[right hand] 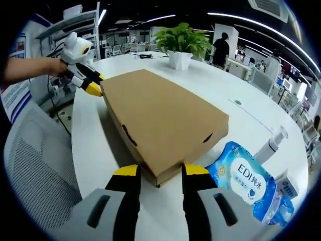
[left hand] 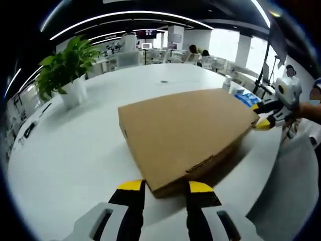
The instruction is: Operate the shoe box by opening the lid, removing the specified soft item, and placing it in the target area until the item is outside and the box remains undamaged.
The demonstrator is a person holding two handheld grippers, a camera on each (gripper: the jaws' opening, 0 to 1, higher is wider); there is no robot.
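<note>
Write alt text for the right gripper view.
A closed cardboard shoe box lies on a white table, its near corner between the open right gripper jaws. The left gripper meets the far corner; a blue wipes pack lies beside it.

an open-plan office: curved ceiling light strips (left hand: 150,15) at twelve o'clock, bright windows (left hand: 225,44) at one o'clock, desks and chairs (left hand: 128,59) behind a white round table (left hand: 65,145).

Each tool (left hand: 165,188) (right hand: 159,173) has black jaws with yellow tips on a pale grey housing.
</note>
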